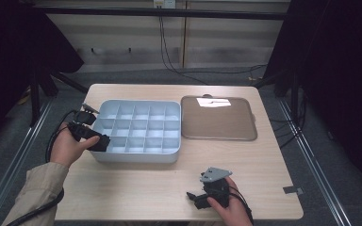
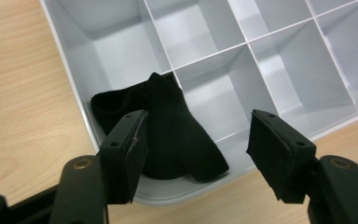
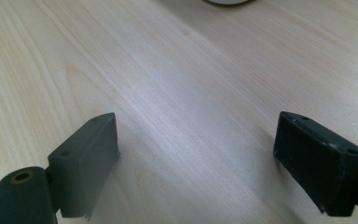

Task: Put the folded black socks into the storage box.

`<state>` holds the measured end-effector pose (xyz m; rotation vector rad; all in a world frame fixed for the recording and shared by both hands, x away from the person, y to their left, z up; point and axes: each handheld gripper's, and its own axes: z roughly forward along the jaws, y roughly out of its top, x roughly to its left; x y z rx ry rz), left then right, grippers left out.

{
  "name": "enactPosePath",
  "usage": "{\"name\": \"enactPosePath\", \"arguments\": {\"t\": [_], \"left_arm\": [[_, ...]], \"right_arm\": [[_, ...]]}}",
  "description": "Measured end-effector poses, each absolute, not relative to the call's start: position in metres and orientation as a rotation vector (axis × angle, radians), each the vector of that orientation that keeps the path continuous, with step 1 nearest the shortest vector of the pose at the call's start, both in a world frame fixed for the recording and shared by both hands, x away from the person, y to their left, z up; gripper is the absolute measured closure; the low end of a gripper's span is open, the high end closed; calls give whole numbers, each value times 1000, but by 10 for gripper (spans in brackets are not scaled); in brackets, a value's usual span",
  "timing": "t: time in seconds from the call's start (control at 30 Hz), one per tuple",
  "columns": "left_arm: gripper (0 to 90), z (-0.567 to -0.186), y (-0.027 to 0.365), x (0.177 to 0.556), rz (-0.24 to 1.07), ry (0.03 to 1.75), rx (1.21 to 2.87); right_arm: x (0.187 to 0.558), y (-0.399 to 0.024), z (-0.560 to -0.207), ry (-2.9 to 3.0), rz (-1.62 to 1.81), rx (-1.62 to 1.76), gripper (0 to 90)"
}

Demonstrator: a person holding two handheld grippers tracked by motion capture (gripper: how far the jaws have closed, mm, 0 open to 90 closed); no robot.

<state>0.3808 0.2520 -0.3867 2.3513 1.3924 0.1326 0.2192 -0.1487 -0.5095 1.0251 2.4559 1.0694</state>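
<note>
In the high view, the left gripper [image 1: 95, 140] is held in the person's left hand [image 1: 66, 147] at the near left corner of the grey compartment tray [image 1: 172, 155], its black jaws reaching over the tray's left wall; the corner cell beneath them is masked by the gripper body. The left gripper view [image 2: 193, 144] resolves that cell: a black sock [image 2: 168, 128], folded into a bundle, lies in the corner compartment against the tray's outer wall, with one end draped up over the divider toward the adjoining cell. The jaws stand apart, the left pad just in front of the sock and the right pad well clear of it; neither pad presses on the fabric, so nothing is held. To the right of the tray in the high view, the tray's flat lid [image 1: 218, 118] lies on the wooden table [image 1: 146, 188], just beside the tray. Farther right and nearer the person, the right gripper [image 1: 195, 197], with its grey three-cornered plate on top, rests in the right hand [image 1: 233, 212] near the table's front edge. The right gripper view [image 3: 196, 163] shows its jaws spread wide over bare wood grain, with nothing between them.
</note>
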Motion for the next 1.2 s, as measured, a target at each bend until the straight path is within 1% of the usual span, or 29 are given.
{"name": "enactPosePath", "arguments": {"t": [0.37, 0.87, 0.93, 1.2], "left_arm": [[344, -386, 250, 375, 108, 1382, 2339], [341, -384, 248, 363, 88, 1306, 2368], [341, -385, 246, 361, 87, 1314, 2340], [339, -385, 243, 355, 79, 1266, 2333]], "right_arm": [[220, -149, -510, 2457, 1073, 1019, 134], [221, -149, -510, 2460, 1072, 1008, 134], [221, -149, -510, 2460, 1072, 1008, 134], [221, -149, -510, 2459, 1072, 1007, 134]]}}
